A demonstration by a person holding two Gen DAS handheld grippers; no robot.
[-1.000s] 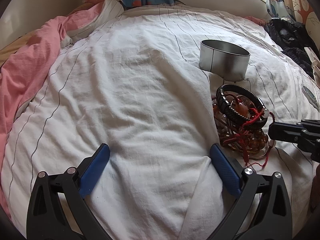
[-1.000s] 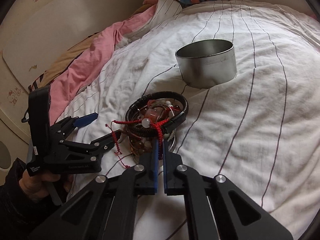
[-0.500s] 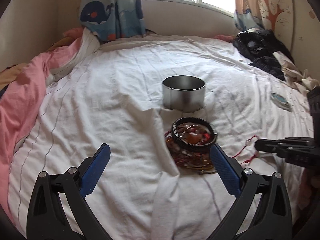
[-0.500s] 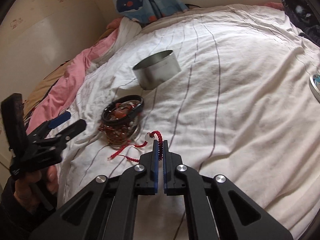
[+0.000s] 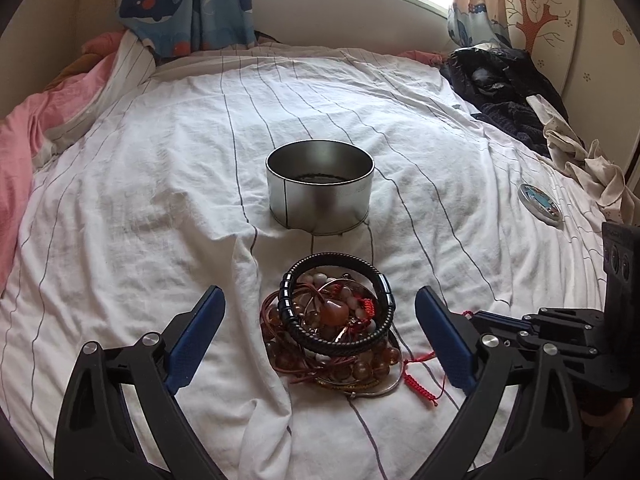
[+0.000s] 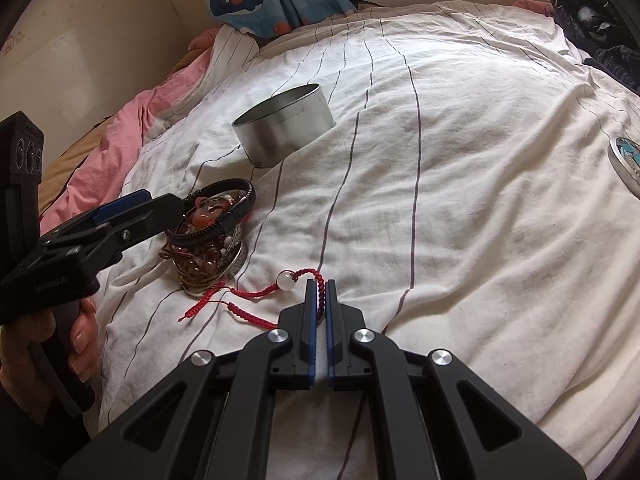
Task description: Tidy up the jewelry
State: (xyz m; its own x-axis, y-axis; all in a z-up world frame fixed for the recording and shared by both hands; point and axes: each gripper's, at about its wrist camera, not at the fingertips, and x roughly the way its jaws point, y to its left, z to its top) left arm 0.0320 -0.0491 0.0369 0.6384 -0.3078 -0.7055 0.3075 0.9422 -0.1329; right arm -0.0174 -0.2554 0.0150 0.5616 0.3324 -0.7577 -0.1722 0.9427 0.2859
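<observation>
A tangled jewelry pile of amber beads, a black braided bracelet and a silver bangle lies on the white striped bedsheet. My left gripper straddles it. Its jaws are closing, and its pads stand clear of the pile on either side. My right gripper is shut on a red braided cord with a white bead. The cord trails back to the jewelry pile, where the left gripper hovers. A round silver tin stands open just beyond the pile.
A round tin lid lies at the right on the sheet. Dark clothes are heaped at the far right, and a pink quilt is bunched along the left. A person's hand holds the left gripper's handle.
The right gripper has drawn the red cord out of the pile toward itself. The left gripper has swung round so the pile now sits centred between its jaws, which have narrowed slightly.
</observation>
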